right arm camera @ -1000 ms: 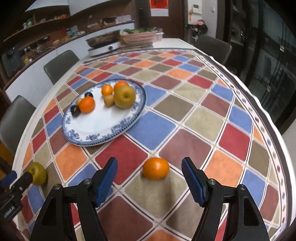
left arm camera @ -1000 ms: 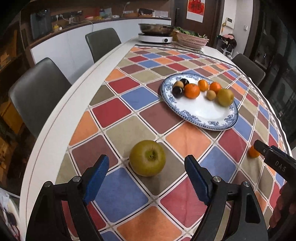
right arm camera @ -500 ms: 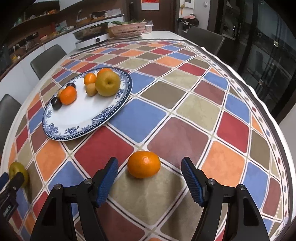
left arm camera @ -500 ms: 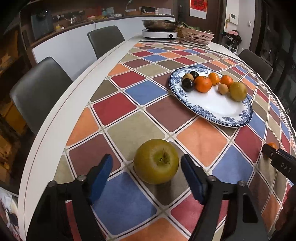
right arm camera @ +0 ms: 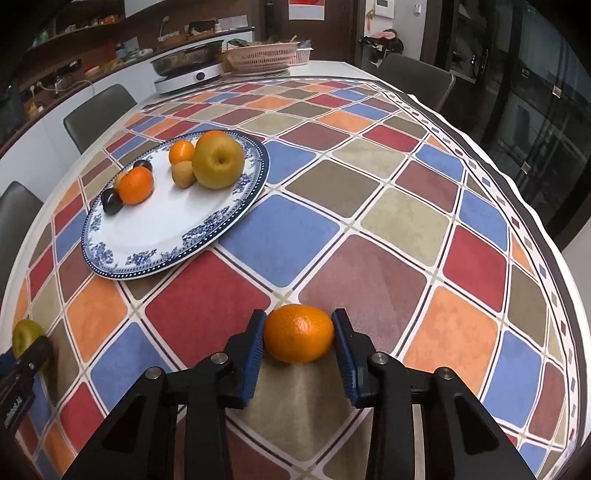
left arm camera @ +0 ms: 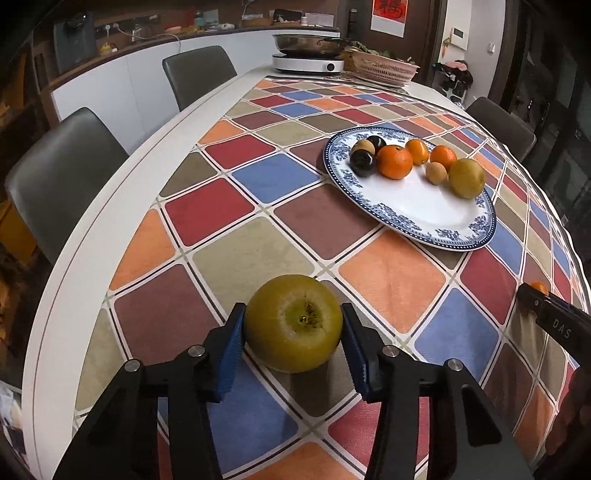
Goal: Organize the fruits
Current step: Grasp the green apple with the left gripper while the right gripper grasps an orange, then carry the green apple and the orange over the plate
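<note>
My left claw [left arm camera: 293,334] has just been closing – blue pads now sit against both sides of the green-yellow apple [left arm camera: 293,323], pinching it. Apple rests on the desk [left arm camera: 77,266], stem pit facing my camera, over a grey-beige tile of the checked tablecloth [left arm camera: 229,199].

My right claw [right arm camera: 298,338] has just been closing too – pads pressed on either side of the orange [right arm camera: 299,333], which sits on the cloth at the joint of a red and a brown tile.

Outward: blue-and-white plate [left arm camera: 454,230] lies between the two claws, further up the desk, well apart from both. On it sit a second yellow-green fruit, three oranges, two dark round fruits and two small tan ones, clustered at the far half; near half is bare.

Readable text: "DAS" in white on the right claw's black body [left arm camera: 561,326] as seen from the left camera. Left claw's body, at the edge of the right view, carries white lettering too small to read. Red poster [left arm camera: 388,16] on the far wall has gold characters, cut off by the frame.

Far end of desk: white induction cooker with a steel pan [left arm camera: 308,55], pink woven basket [left arm camera: 382,68] beside it. Grey chairs [left arm camera: 62,177] along the left edge.
</note>
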The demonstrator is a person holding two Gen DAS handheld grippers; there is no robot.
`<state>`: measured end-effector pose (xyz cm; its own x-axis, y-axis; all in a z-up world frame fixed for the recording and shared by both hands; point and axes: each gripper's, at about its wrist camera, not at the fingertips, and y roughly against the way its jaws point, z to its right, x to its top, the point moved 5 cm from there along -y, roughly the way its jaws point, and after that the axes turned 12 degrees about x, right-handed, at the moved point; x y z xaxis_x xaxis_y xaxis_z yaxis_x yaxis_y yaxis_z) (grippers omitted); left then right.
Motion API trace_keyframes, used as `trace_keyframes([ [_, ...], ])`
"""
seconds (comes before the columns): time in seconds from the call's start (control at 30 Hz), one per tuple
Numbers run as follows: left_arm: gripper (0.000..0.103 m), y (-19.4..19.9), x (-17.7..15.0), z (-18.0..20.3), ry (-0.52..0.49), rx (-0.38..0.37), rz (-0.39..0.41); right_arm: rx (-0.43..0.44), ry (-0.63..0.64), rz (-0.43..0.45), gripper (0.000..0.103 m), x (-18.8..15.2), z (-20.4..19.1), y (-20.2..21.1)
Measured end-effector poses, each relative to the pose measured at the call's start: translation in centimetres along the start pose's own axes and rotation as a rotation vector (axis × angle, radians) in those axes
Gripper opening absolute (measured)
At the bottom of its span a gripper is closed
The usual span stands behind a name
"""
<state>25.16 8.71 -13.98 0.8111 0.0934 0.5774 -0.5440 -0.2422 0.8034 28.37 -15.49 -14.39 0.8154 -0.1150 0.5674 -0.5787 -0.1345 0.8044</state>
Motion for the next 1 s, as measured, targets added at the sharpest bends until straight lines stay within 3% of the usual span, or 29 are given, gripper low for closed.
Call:
trace_keyframes([
  [0.4, 0.049, 0.3, -0.2, -0.2, 0.0, 0.006, 0.0, 0.008, 0.017, 0.022, 0.037, 0.1, -0.4, 0.7],
  [1.0, 0.049, 4.1, 0.7, -0.2, 0.002, -0.041, 0.076, 0.076, 0.017, 0.086, 0.037, 0.8, -1.0, 3.3],
])
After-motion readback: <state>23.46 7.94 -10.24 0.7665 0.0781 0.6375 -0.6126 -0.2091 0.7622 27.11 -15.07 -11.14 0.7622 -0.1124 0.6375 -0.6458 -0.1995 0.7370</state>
